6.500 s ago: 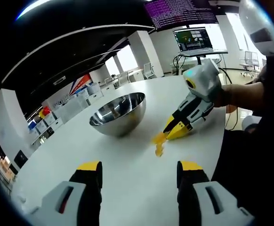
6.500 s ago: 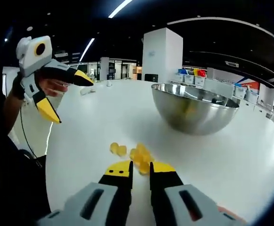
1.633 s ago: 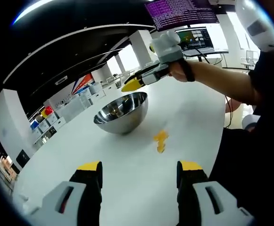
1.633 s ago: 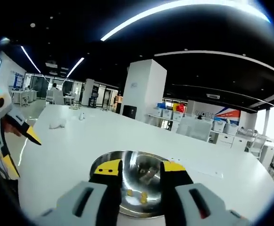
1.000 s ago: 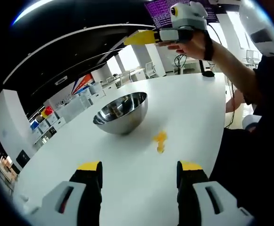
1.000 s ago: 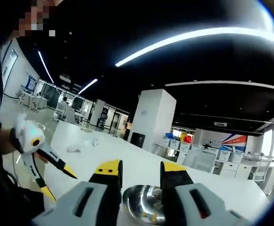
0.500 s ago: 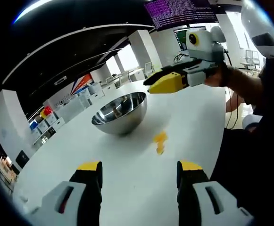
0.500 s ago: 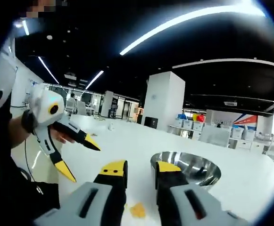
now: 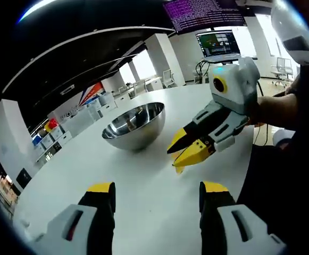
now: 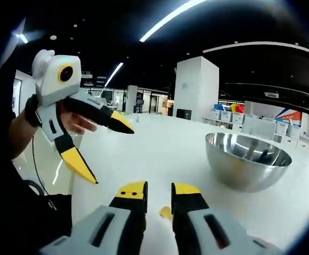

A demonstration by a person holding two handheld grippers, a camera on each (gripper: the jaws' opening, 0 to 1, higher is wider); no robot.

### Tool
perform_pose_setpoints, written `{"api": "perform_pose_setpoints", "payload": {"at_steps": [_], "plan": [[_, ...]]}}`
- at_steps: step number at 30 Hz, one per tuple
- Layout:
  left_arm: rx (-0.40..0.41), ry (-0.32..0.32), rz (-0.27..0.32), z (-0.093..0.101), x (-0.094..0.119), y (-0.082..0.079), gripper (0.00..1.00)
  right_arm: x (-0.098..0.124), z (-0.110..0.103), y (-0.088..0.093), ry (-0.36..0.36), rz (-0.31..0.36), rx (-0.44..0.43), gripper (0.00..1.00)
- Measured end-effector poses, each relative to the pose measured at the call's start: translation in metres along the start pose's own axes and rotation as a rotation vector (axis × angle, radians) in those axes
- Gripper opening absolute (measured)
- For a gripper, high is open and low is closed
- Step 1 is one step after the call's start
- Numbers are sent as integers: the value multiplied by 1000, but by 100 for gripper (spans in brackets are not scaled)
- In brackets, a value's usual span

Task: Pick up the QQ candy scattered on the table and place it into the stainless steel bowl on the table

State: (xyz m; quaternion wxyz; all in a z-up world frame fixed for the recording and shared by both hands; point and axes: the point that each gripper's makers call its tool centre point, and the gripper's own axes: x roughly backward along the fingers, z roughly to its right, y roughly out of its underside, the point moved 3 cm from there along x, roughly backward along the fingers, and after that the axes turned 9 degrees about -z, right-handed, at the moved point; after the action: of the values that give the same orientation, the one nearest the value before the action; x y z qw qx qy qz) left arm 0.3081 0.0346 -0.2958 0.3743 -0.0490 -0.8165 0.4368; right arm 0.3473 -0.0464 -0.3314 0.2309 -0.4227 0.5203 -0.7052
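Left gripper view: the right gripper [image 9: 185, 150] has come down from above the stainless steel bowl [image 9: 134, 127], where it stood 0.5 s ago, and now hangs low over the white table [image 9: 143, 196] with its yellow tips just above the QQ candy [image 9: 178, 169]. Its 2 jaws are parted a little at the tips and nothing sits between them. Only a small yellow edge of the candy pile shows below the lower tip; the rest is hidden behind the gripper, whereas 0.5 s ago the pile lay in plain sight on the table in front of the bowl. The bowl has not moved; it stands upright on the table beyond the right gripper and apart from it. The left gripper [image 9: 157, 195] keeps the same pose across all frames, jaws spread wide and holding nothing, raised above the near table. Right gripper view: the view has dropped toward the table since 0.5 s ago. The right gripper's [image 10: 158, 192] jaws stand close with a narrow gap, and 1 piece of the candy [image 10: 165, 213] shows on the table through that gap, not gripped. The bowl [image 10: 248, 161] is to the right, well apart from the tips. The left gripper [image 10: 111, 151] is at left, held by a hand [image 10: 74, 123], jaws wide apart and holding nothing.
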Motion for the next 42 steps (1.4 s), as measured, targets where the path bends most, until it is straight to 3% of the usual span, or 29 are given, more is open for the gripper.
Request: {"api": "perform_pose_setpoints", "payload": {"at_steps": [14,21,29,37,42], "plan": [[8,13,8,2,-3,2,64,-11,6,26,31,-100,-21,14],[10,9,4,0,-1,4,64,-13,10,26,53,-99,-12,14],[8,9,8,1,-1,3,64,-14,5,27,95,-158,127,11],[1,9,6,2,-2,2,63,-15,7,28,100,-163,97,9],[-1,10,13,3,-1,-1,63,-17,8,29,120,-173,142,7]]}}
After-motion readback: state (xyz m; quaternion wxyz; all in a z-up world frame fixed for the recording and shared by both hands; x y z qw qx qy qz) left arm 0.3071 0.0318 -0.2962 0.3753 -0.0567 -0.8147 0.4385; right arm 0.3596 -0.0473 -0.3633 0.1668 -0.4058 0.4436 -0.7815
